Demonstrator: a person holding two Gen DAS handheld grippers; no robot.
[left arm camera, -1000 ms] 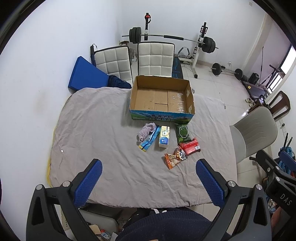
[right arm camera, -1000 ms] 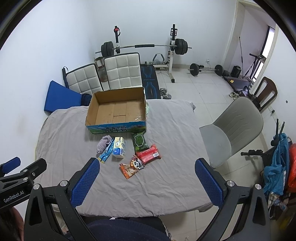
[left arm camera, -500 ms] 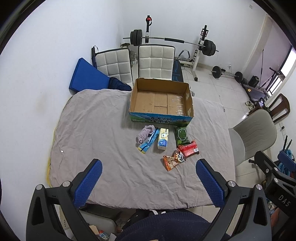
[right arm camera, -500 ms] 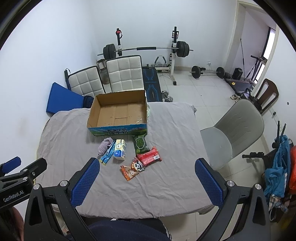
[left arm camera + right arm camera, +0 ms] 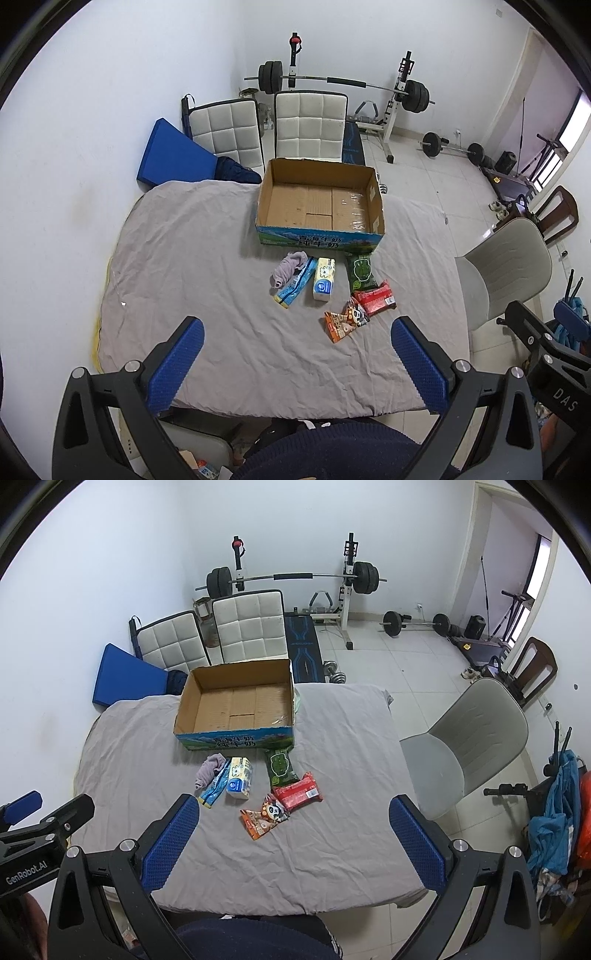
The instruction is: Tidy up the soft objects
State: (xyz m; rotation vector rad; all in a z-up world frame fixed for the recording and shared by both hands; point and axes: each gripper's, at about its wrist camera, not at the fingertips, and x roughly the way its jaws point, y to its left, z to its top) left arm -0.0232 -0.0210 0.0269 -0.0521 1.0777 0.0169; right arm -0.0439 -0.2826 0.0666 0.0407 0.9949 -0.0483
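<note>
Left hand-held gripper (image 5: 295,354) and right hand-held gripper (image 5: 291,834) wide open, empty, "GenRobot.AI" lettering, cardboard box (image 5: 236,738).

Grey wrinkly sheet (image 5: 192,266), brown box (image 5: 320,201) with a blue-green printed front. Lilac sock (image 5: 287,267), blue tube (image 5: 294,286), cream-and-blue tissue pack (image 5: 324,278), green pouch (image 5: 361,272), red pack (image 5: 375,298), orange panda-print bag (image 5: 345,320). Blue dimpled pads (image 5: 170,843) on black frames.

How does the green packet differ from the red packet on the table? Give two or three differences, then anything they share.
The green packet is dark green; the red packet is bright red. The green packet lies nearer the cardboard box, just in front of its corner; the red packet lies farther out, beside the panda snack bag. The green one points toward the box; the red one lies crosswise. Both lie flat on the grey sheet, ungrasped.
</note>
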